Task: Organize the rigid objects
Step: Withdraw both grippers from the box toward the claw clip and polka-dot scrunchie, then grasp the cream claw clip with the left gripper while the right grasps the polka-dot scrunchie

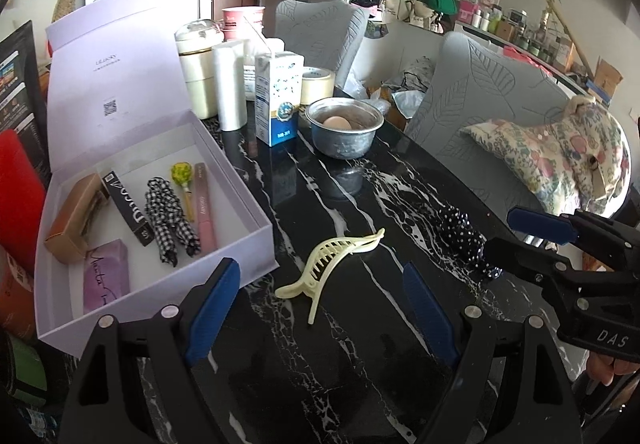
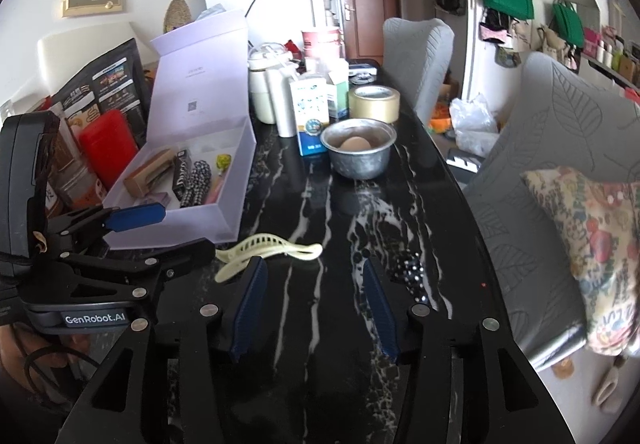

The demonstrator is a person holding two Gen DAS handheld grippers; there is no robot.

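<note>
A cream hair claw clip (image 1: 330, 268) lies on the black marble table (image 1: 360, 344), just right of an open lilac box (image 1: 256, 220); it also shows in the right wrist view (image 2: 260, 250). The box holds a checked scrunchie (image 1: 170, 220), a pink tube (image 1: 205, 206), a black box (image 1: 126, 206), a brown carton (image 1: 76, 218) and a purple packet (image 1: 106, 278). A dark dotted scrunchie (image 1: 466, 238) lies to the right. My left gripper (image 1: 320, 308) is open above the clip's near side. My right gripper (image 2: 312, 308) is open and empty, between clip and dotted scrunchie (image 2: 410, 270).
A metal bowl (image 1: 344, 132) with an egg (image 1: 337, 122) stands mid-table. Behind it are a milk carton (image 1: 278, 98), a tape roll (image 1: 318, 84), a white roll (image 1: 230, 88) and a cream jar (image 1: 200, 68). Grey chairs (image 1: 480, 104) and a floral cushion (image 1: 560, 156) line the right edge.
</note>
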